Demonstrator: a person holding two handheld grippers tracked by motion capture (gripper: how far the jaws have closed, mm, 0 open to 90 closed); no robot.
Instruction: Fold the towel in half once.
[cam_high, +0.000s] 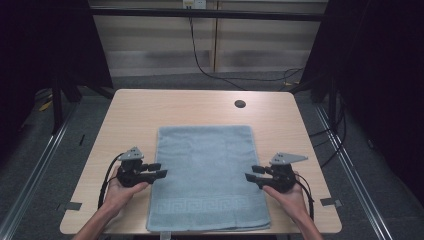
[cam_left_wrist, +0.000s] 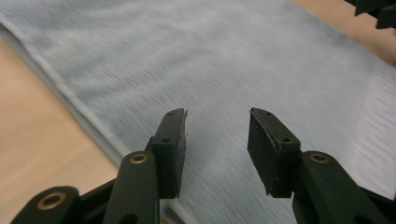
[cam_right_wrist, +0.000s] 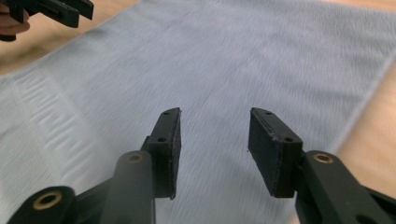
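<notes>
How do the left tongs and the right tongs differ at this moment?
The left tongs sit at the towel's left edge and point right; the right tongs sit at its right edge and point left. The left tongs reach slightly farther over the cloth. Both are open, low over the towel, gripping nothing.

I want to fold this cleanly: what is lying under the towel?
The blue-grey towel lies flat on the wooden table, its near edge at the table's front edge. No bump shows beneath it, but the tabletop it covers is hidden.
</notes>
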